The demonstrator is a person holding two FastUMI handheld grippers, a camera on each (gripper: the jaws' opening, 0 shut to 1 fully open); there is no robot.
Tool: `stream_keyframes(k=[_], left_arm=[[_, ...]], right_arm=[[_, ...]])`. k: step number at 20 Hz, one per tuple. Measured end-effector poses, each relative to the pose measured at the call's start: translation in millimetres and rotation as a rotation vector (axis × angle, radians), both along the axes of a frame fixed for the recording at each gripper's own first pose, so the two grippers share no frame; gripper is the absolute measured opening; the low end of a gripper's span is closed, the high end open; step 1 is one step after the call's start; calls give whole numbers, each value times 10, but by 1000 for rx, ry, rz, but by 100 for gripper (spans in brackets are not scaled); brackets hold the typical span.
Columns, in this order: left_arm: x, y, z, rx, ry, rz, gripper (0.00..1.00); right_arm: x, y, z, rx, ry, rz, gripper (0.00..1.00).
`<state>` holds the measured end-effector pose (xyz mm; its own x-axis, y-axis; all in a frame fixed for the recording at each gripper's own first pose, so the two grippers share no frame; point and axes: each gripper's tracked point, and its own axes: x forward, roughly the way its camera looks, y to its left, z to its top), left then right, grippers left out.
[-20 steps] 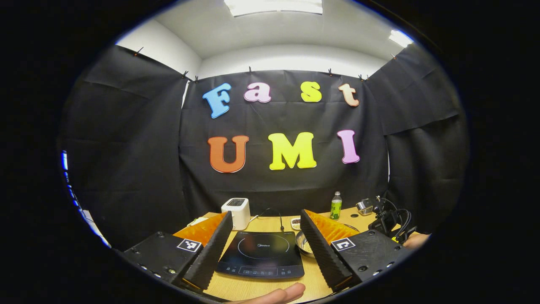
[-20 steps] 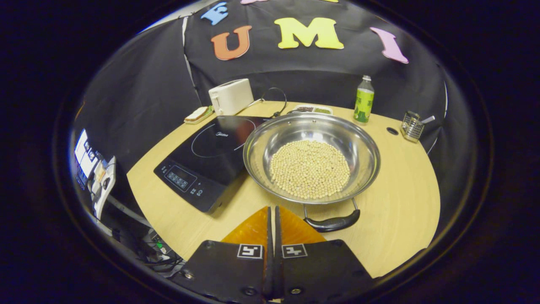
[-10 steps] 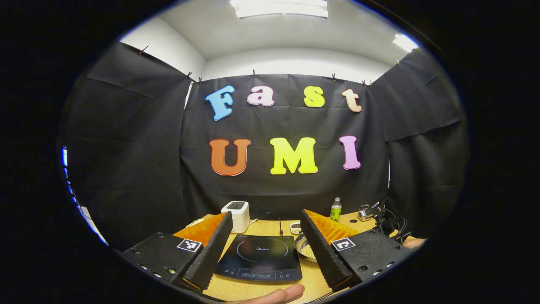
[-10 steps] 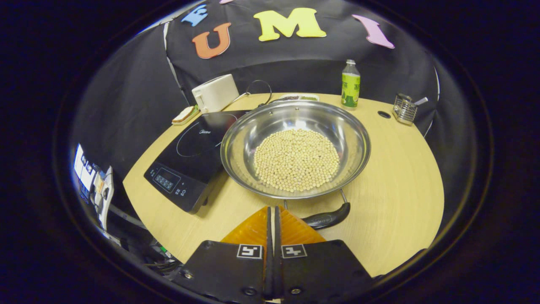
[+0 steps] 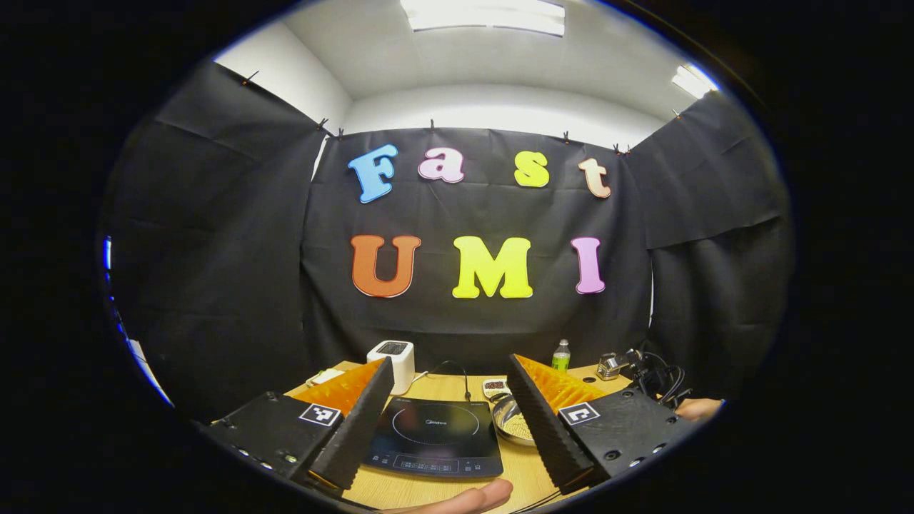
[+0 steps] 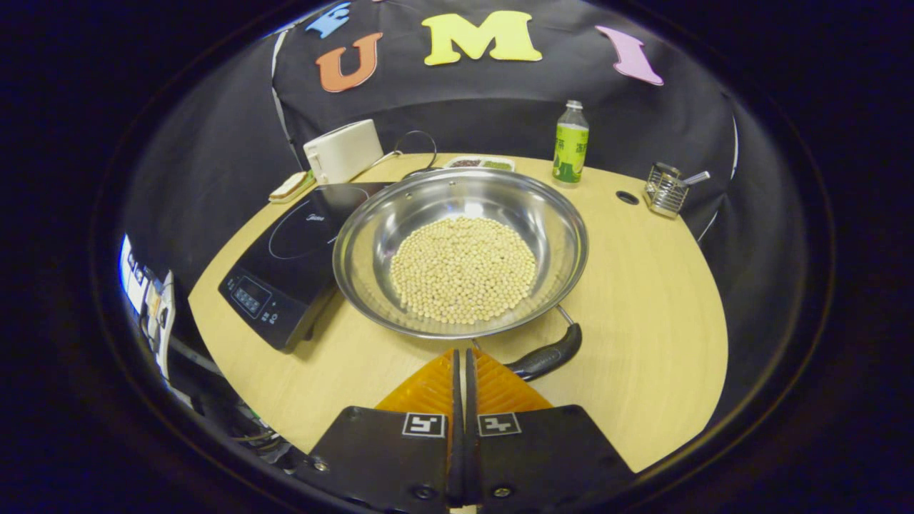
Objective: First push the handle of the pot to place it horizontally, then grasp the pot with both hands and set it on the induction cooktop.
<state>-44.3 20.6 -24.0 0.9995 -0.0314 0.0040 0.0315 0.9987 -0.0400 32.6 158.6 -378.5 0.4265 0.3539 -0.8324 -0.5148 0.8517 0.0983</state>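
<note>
A steel pot [image 6: 571, 235] holding pale beans sits on the round wooden table [image 6: 643, 285], its left rim over the edge of the black induction cooktop [image 6: 285, 246]. The pot's near black handle [image 6: 546, 357] lies slanted at the front right. My right gripper [image 6: 460, 351] is shut with nothing in it, its tips just left of that handle and close to the pot's front rim. In the left gripper view my left gripper [image 5: 448, 365] is open and held above the table's near side, framing the cooktop [image 5: 432, 432]; the pot [image 5: 508, 421] peeks out beside its right finger.
At the back stand a white toaster [image 6: 343, 150], a green bottle [image 6: 570, 143], a small tray [image 6: 478, 163] and a wire holder [image 6: 664, 189]. A plate with bread [image 6: 289, 185] lies left of the toaster. A fingertip [image 5: 464, 496] shows at the bottom of the left gripper view.
The right gripper has drifted to the right, and the pot's near handle has turned to slant up toward the right. The left gripper has tilted up and back a little.
</note>
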Motion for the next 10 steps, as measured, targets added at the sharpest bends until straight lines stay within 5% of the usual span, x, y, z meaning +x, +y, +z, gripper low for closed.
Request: stream_keyframes(k=[10], left_arm=[[-6, 110, -13, 44, -6, 23, 95]], right_arm=[[377, -309, -27, -35, -25, -56, 4]])
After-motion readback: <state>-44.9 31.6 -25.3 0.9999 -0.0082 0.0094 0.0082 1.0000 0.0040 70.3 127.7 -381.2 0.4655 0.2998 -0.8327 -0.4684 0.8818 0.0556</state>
